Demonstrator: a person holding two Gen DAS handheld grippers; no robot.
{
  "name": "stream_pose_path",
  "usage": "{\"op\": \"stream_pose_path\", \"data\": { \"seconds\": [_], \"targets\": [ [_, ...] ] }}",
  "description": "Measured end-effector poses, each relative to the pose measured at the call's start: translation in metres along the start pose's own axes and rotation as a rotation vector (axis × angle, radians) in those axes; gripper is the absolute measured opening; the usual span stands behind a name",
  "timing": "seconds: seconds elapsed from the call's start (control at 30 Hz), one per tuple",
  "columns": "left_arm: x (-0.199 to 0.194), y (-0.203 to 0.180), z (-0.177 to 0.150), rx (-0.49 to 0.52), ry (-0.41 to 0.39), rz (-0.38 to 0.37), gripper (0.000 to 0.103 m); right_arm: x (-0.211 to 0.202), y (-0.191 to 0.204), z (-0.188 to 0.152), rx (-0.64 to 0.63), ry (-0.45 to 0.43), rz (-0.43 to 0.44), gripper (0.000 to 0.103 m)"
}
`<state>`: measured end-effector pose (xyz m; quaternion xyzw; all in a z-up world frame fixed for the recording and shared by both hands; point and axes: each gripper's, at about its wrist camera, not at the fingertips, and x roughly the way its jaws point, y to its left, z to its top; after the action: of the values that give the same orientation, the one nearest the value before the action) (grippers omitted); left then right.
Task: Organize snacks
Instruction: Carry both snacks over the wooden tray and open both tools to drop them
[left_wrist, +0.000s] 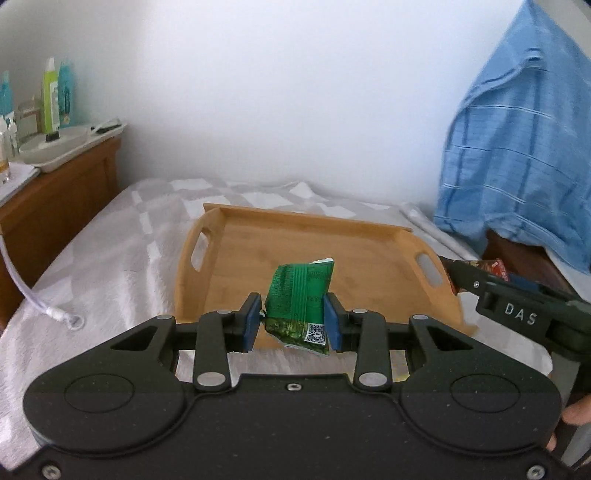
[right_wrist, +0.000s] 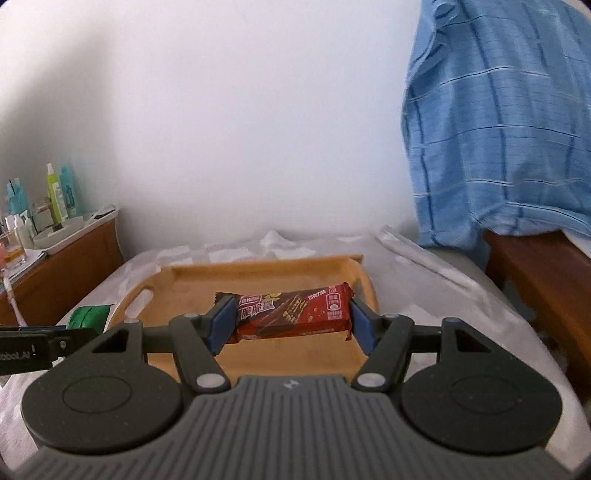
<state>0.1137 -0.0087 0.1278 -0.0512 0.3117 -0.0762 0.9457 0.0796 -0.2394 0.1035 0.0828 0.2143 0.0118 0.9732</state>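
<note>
My left gripper (left_wrist: 293, 323) is shut on a crumpled green snack packet (left_wrist: 299, 302) and holds it in the air over the near edge of a wooden tray (left_wrist: 369, 229). My right gripper (right_wrist: 291, 321) is shut on a red chocolate wafer bar (right_wrist: 295, 314), held lengthwise between the blue pads above the same tray (right_wrist: 258, 267). The tray lies on a bed with a grey-white checked cover and has nothing lying in it. The right gripper shows at the right edge of the left wrist view (left_wrist: 517, 306). The green packet shows at the left of the right wrist view (right_wrist: 88, 317).
A wooden bedside cabinet (left_wrist: 55, 192) at the left carries bottles and a white tray (left_wrist: 55, 147). A blue striped shirt (left_wrist: 517, 147) hangs over wooden furniture at the right. A white cable (left_wrist: 40, 299) lies on the bed cover at the left. A white wall stands behind.
</note>
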Motion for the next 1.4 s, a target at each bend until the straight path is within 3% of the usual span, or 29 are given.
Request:
{"op": "stream_pose_path", "data": {
  "seconds": [0.37, 0.67, 0.9, 1.4],
  "targets": [
    [0.105, 0.003, 0.034, -0.005, 0.029, 0.063, 0.034, 0.097, -0.008, 0.009, -0.008, -0.054, 0.049, 0.068],
    [0.170, -0.007, 0.043, 0.031, 0.106, 0.108, 0.034, 0.158, -0.014, 0.007, -0.001, 0.143, 0.088, 0.069],
    [0.191, -0.011, 0.033, 0.042, 0.156, 0.137, 0.034, 0.170, -0.022, 0.004, 0.037, 0.207, 0.092, 0.069],
    [0.198, -0.023, 0.029, 0.104, 0.179, 0.136, 0.035, 0.176, -0.022, 0.004, 0.020, 0.266, 0.070, 0.070]
  ]
}}
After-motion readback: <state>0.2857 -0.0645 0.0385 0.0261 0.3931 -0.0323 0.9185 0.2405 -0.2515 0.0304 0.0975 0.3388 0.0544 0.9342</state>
